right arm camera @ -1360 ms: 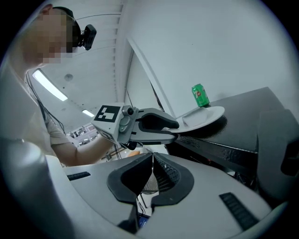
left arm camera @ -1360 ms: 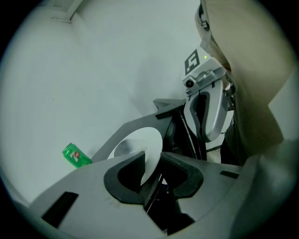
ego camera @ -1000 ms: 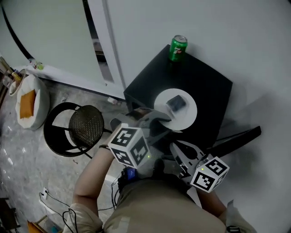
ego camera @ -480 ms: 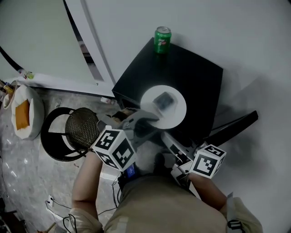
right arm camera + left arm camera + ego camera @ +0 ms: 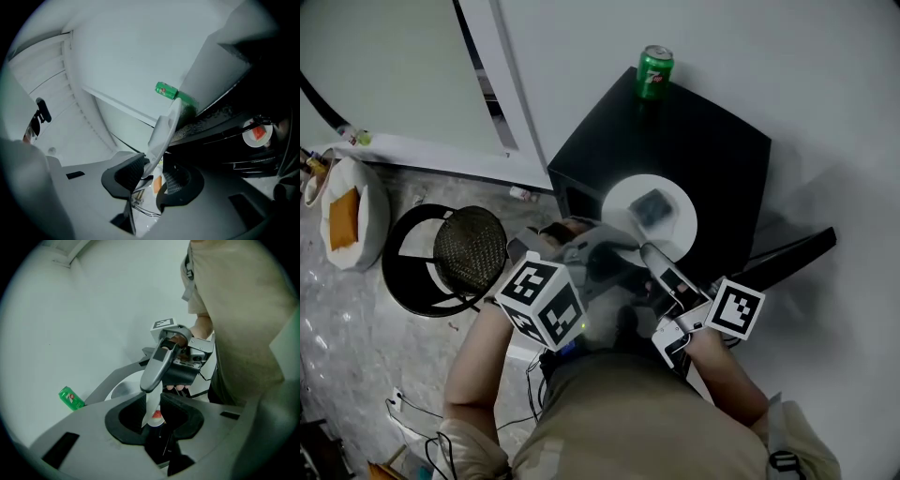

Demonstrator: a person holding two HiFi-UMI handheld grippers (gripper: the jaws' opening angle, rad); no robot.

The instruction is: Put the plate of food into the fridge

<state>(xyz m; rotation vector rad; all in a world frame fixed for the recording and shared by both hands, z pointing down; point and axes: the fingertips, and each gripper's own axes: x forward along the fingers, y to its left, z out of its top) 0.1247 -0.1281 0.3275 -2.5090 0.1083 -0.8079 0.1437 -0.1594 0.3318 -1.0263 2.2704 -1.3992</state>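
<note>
**Plate held at near rim, left side only**

Left gripper, lower centre of the head view: jaws narrow, clamped on the plate at its near-left rim. Right gripper, just beside it: jaws have just opened wide and eased in slightly; the rim passes between them, unpressed. The plate sits on the black table, extending up-right from both claws, food centred. Can stands at the far corner. Judgement: lift awaits the right grip.
</note>
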